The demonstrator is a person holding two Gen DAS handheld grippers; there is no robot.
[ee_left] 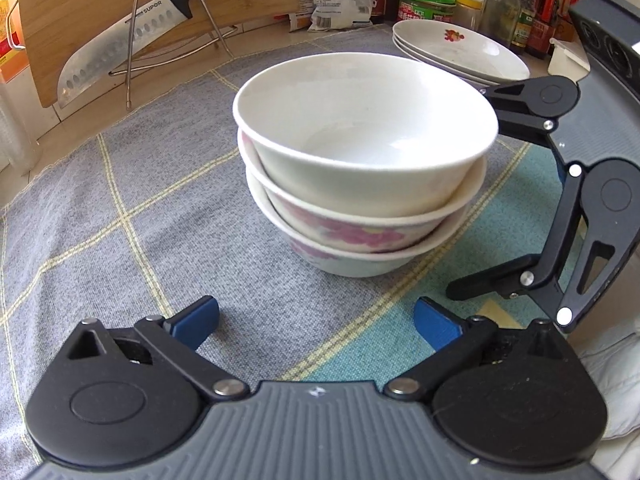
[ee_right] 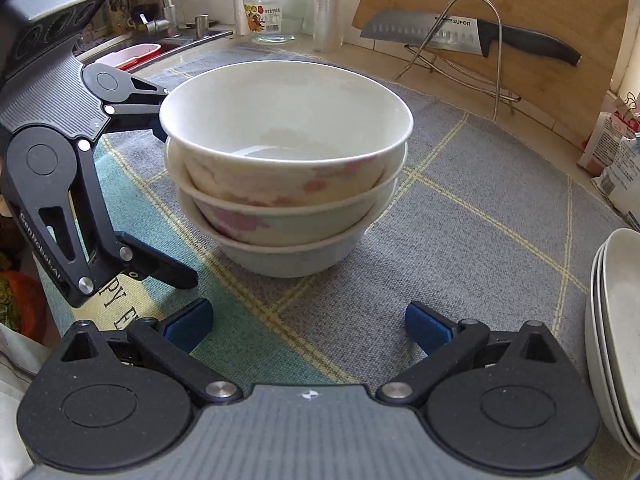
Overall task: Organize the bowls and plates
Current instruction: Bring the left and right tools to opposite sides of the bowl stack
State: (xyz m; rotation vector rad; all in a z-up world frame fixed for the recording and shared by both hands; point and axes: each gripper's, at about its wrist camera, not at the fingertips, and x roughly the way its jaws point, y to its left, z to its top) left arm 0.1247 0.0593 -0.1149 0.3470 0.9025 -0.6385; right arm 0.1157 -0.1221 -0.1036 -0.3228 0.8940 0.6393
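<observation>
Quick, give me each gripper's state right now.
Left gripper: jaws open, holding nothing, short of the stacked bowls.
Right gripper: jaws open, holding nothing.

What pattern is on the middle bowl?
Pink-purple flowers on white; the middle bowl shows best in the left wrist view.

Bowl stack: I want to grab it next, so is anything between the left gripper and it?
Nothing visible. Only bare placemat lies between the open left gripper and the bowl stack; the right gripper sits off to its side.
</observation>
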